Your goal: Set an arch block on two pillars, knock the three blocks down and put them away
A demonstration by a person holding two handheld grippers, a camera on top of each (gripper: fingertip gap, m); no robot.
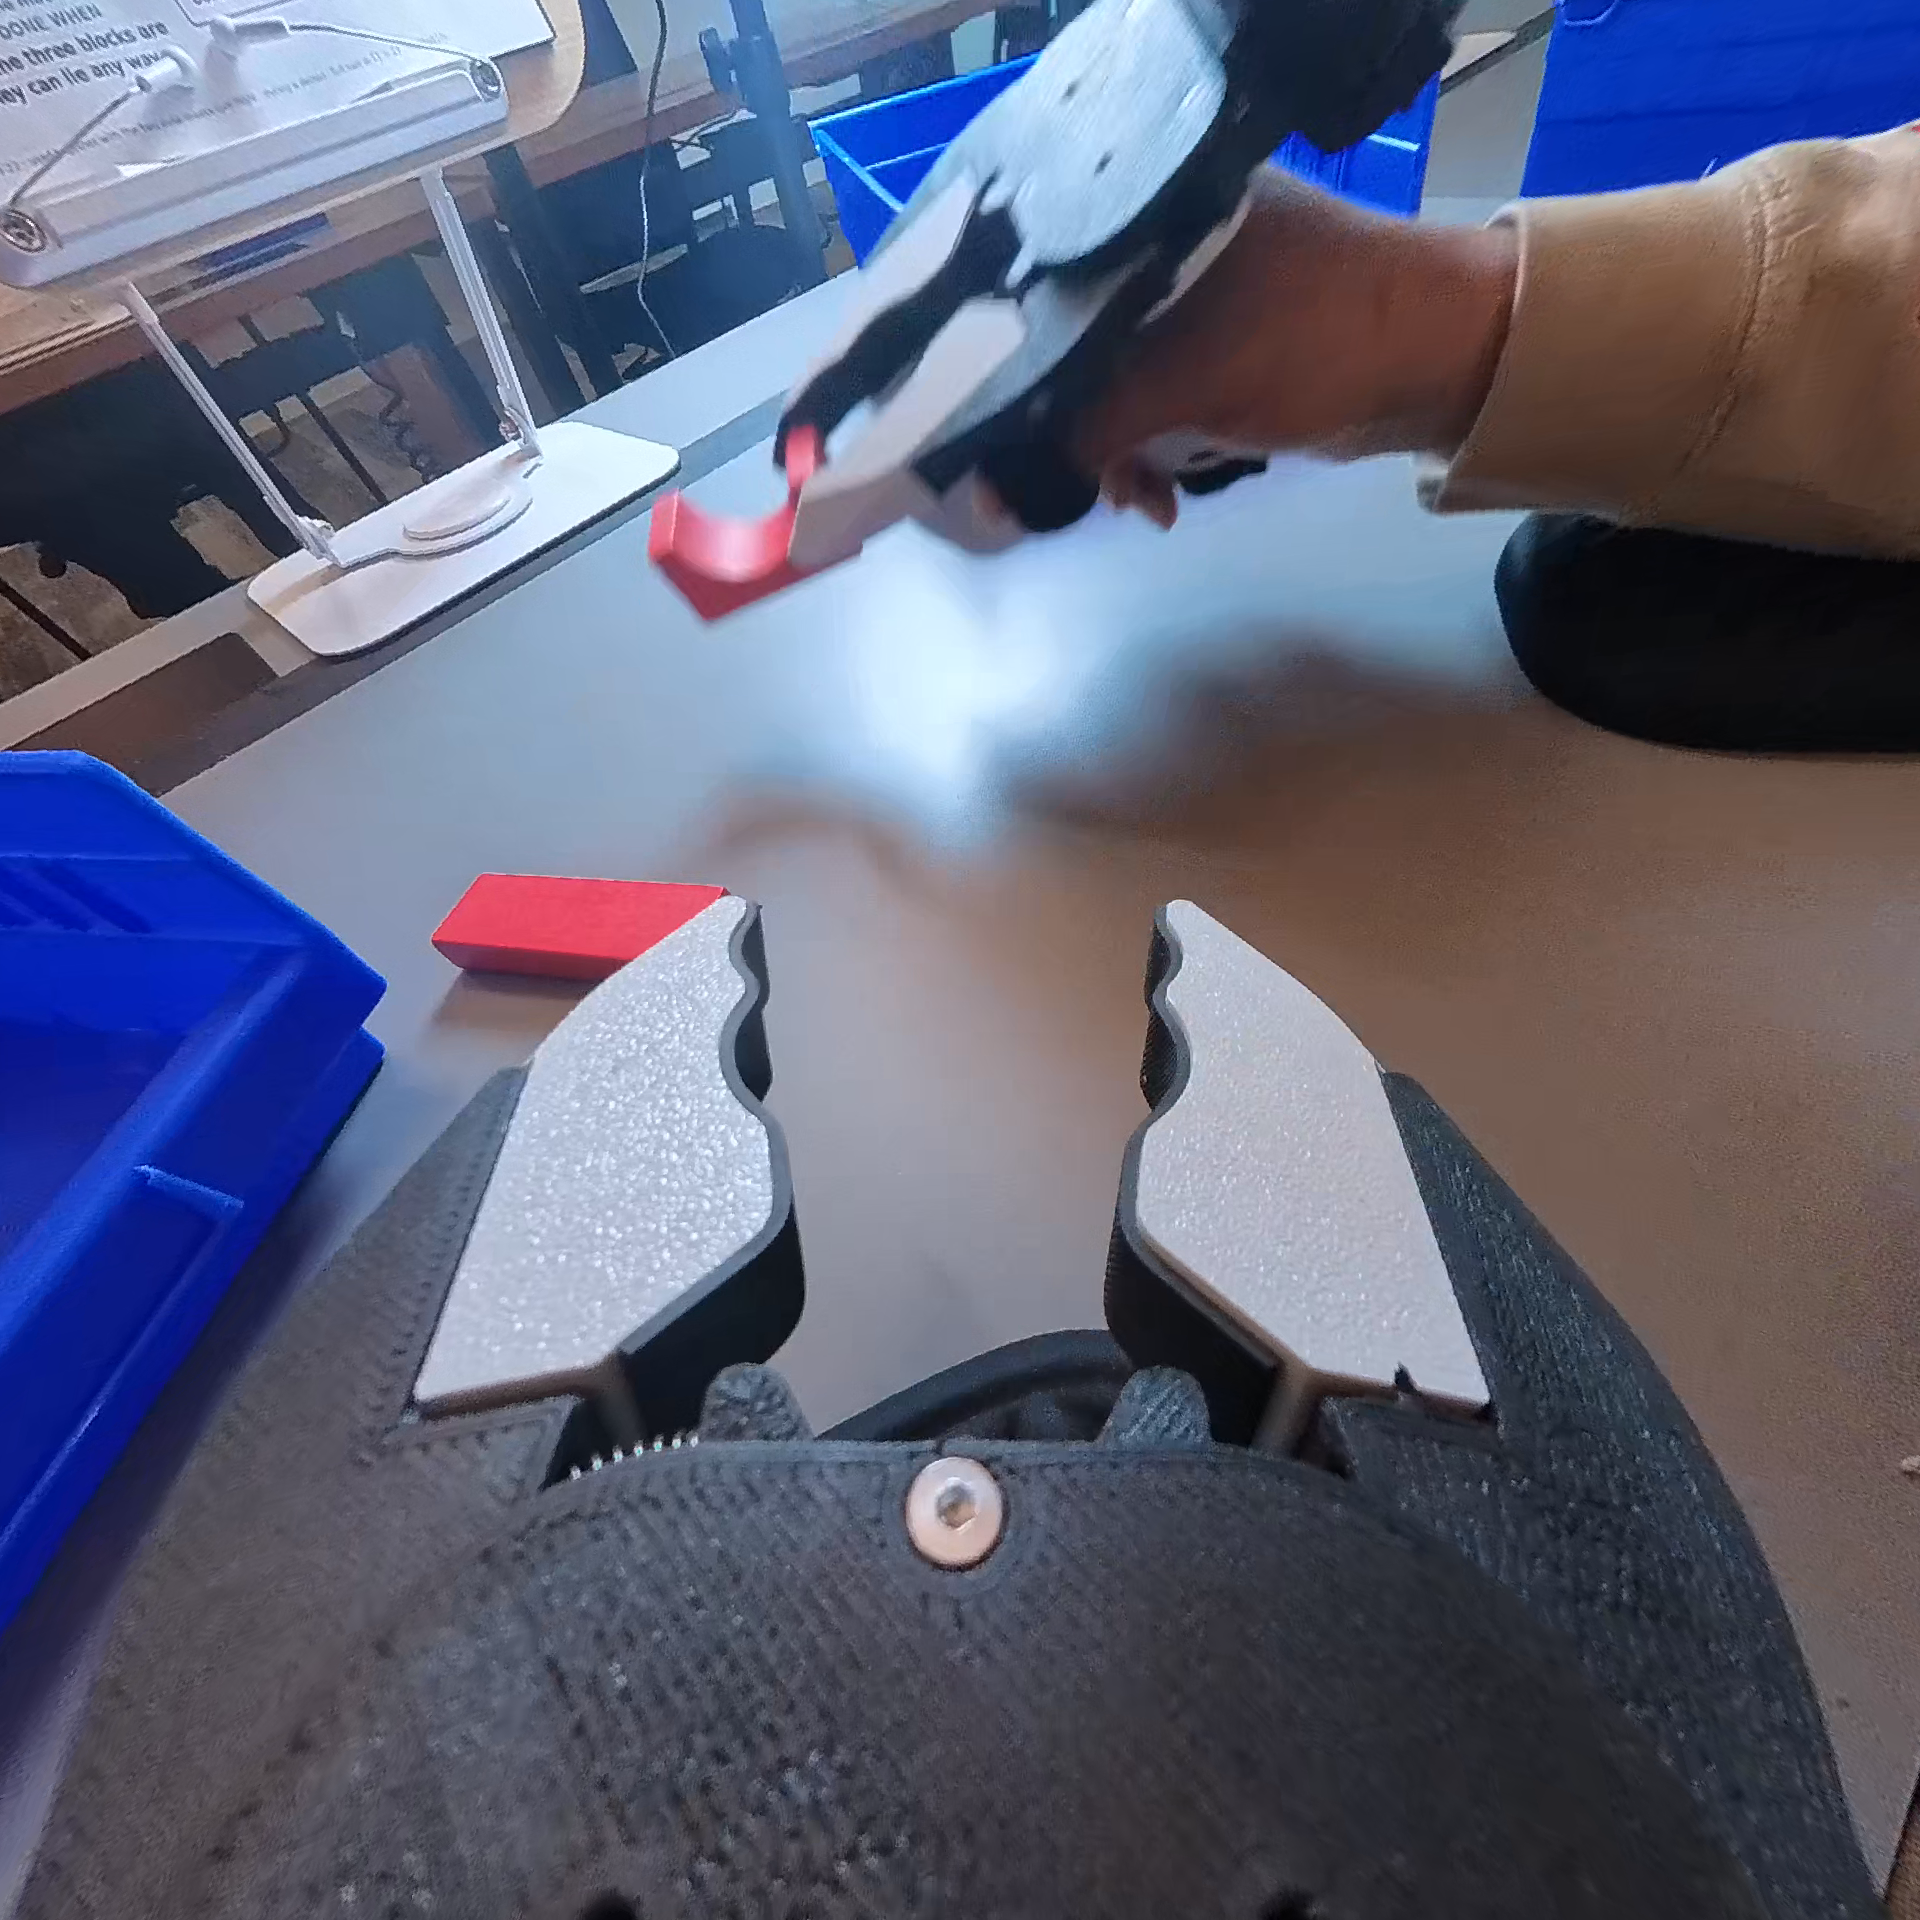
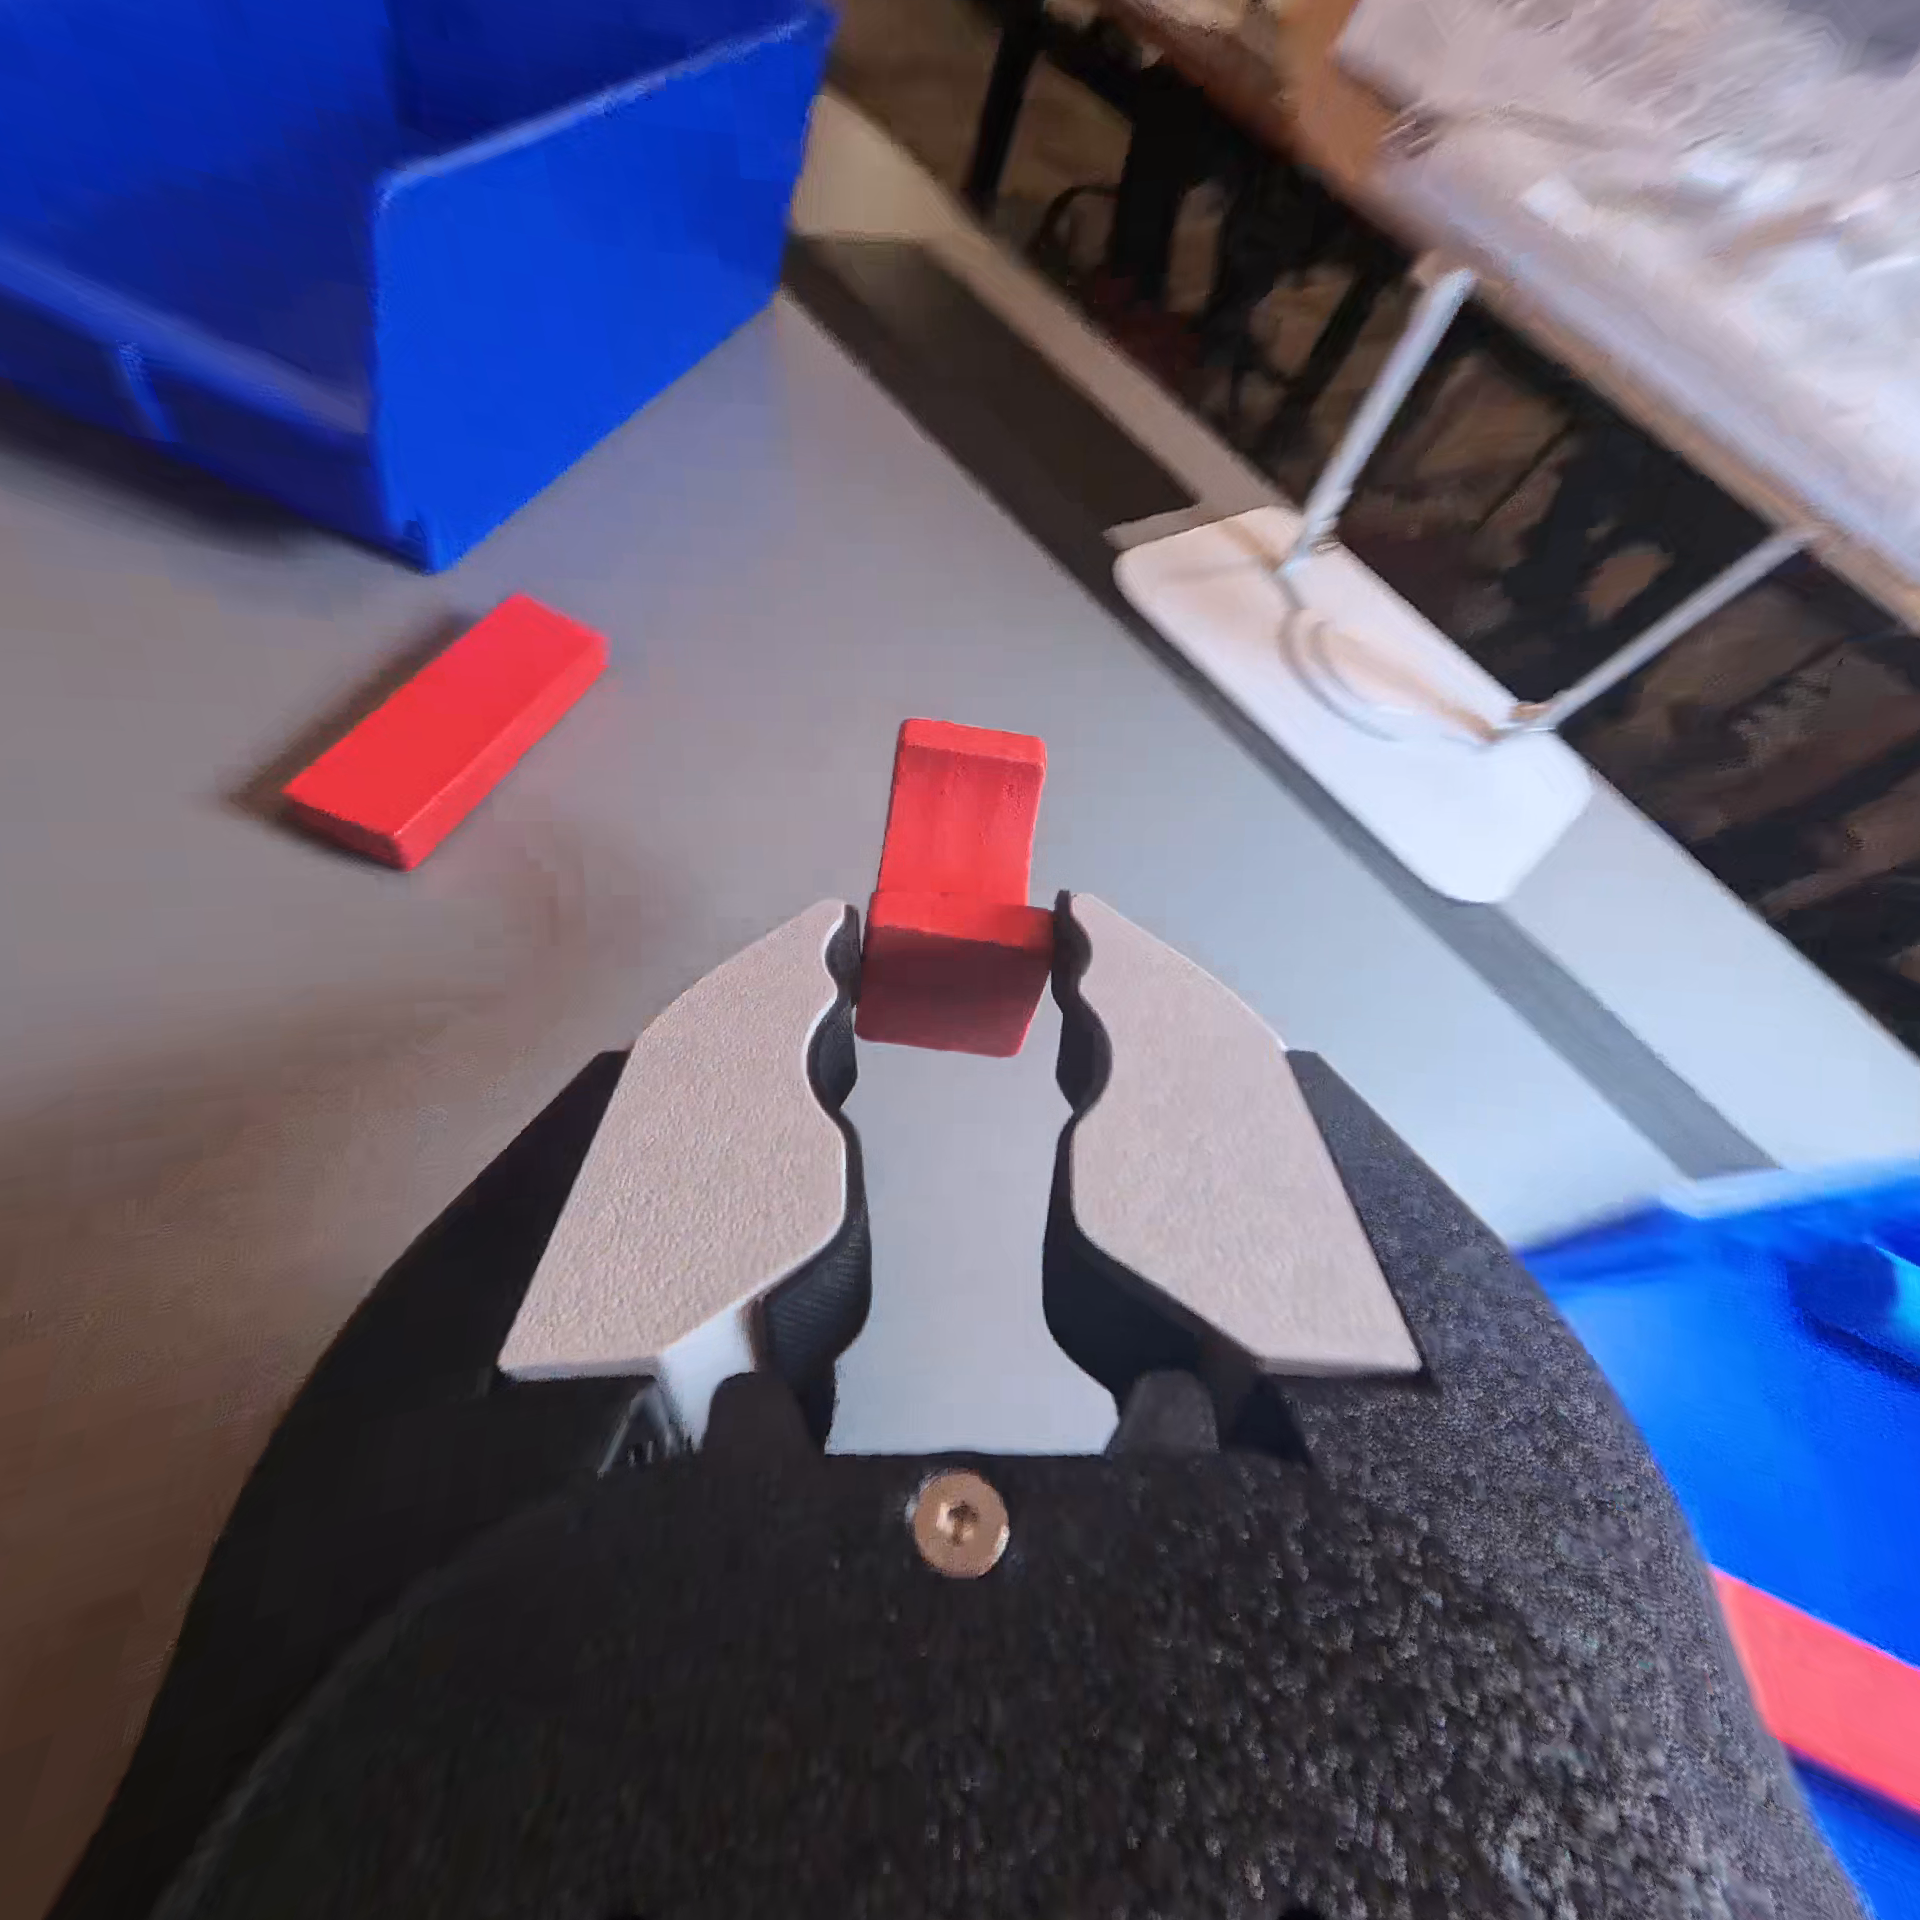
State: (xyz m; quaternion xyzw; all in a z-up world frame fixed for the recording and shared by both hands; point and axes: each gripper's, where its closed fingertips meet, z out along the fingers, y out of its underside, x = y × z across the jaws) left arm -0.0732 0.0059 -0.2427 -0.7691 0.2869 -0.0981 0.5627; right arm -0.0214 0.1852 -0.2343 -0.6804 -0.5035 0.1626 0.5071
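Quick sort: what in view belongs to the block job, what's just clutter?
Job: red arch block in right hand-held gripper; flat red block on table; red block in blue bin; open left hand-held gripper; other blue bin.
Clutter: white stand; black pad.

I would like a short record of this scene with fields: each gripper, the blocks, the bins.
left gripper: open, empty, low over the grey table
right gripper: shut on the arch block, held above the table
flat block: lies on the table, near the left gripper's tip
third block: lies in the blue bin under the right gripper
second blue bin: beside the left gripper; contents not visible
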